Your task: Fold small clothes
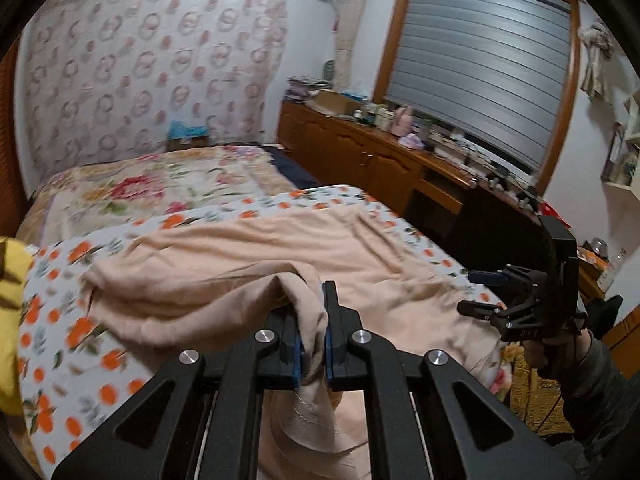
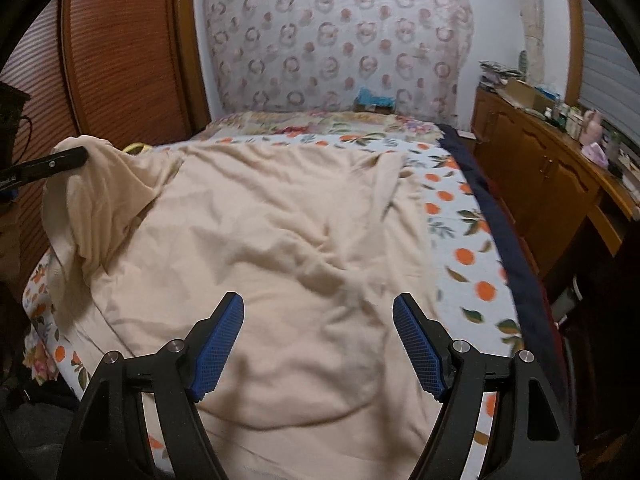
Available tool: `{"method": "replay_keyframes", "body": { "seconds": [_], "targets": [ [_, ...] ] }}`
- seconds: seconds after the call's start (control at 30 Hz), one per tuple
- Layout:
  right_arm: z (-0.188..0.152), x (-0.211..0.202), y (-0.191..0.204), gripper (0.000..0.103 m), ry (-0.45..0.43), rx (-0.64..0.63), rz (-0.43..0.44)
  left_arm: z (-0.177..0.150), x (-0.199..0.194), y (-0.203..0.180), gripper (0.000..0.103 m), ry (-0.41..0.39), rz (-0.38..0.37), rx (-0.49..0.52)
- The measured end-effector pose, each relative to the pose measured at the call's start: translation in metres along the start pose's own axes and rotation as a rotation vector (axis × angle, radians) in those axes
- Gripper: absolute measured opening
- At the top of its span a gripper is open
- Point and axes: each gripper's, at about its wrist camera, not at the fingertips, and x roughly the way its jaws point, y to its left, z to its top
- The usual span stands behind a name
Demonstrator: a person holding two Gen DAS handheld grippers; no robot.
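Note:
A beige garment [image 1: 248, 264] lies spread and wrinkled on the orange-print sheet [image 1: 60, 320] of the bed. My left gripper [image 1: 312, 344] is shut on a bunched edge of it and lifts that part off the bed. In the right wrist view the garment [image 2: 280, 240] fills the middle, with its left corner raised by the left gripper [image 2: 48, 164]. My right gripper [image 2: 318, 344] is open and empty, its blue pads [image 2: 218, 348] hovering over the garment's near part. It also shows in the left wrist view [image 1: 480, 292] at the right, above the bed edge.
A yellow cloth [image 1: 12, 320] lies at the bed's left edge. A floral quilt [image 1: 140, 188] covers the far bed. A wooden cabinet [image 1: 360, 148] with clutter runs along the right wall under a window. A wooden wardrobe [image 2: 120, 60] stands left.

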Motion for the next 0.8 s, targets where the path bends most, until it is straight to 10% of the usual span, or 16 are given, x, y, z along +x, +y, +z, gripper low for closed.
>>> {"method": "replay_keyframes", "body": {
  "seconds": [0.8],
  "targets": [
    [-0.022,-0.043,-0.021,0.075,-0.064,0.056,-0.025,0.039,0.044,-0.112,0.021,0.092,-0.163,0.157]
  ]
}}
